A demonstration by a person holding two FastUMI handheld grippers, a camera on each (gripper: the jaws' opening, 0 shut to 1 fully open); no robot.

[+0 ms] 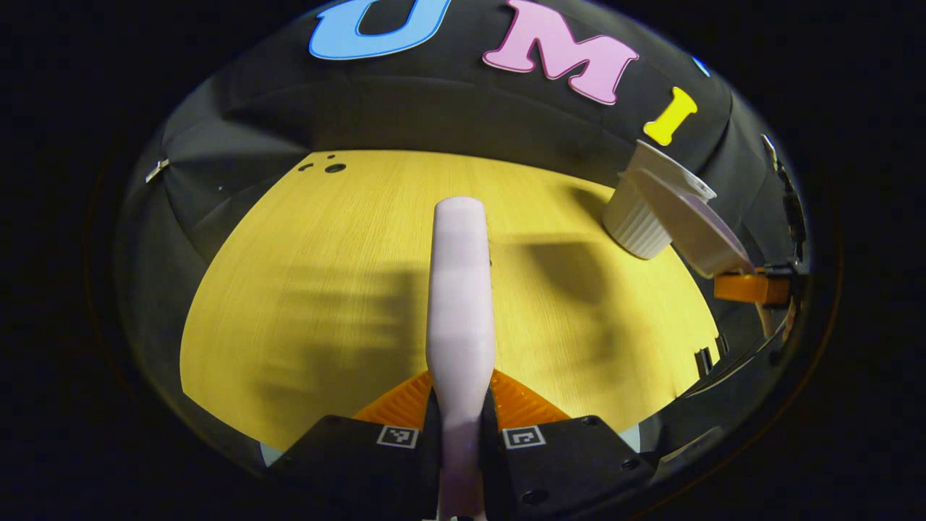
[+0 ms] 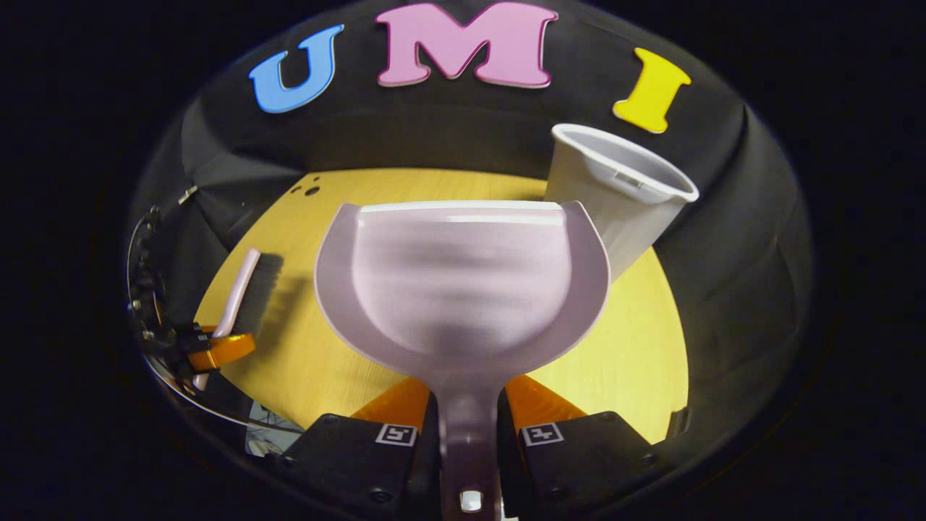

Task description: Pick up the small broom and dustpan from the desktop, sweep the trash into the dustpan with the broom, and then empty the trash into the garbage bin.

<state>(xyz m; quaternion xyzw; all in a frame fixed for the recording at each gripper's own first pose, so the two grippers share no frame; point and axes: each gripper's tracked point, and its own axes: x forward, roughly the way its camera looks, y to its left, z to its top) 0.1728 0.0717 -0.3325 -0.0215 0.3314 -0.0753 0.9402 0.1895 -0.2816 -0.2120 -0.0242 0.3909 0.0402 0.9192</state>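
The right gripper [image 2: 469, 423] is clamped on the dustpan [image 2: 463, 289] handle, pan held level with its long axis running toward 12 o'clock — the garbage bin [image 2: 615, 202] stands just past the pan's lip at about 1 o'clock, mouth tilted toward it. This arm is much the nearer; the tip-out likely needs a short swing right and a roll. The left gripper [image 1: 463, 427] grips the broom [image 1: 461, 289], well clear over the desktop [image 1: 325, 289]. Nothing blocks the way.
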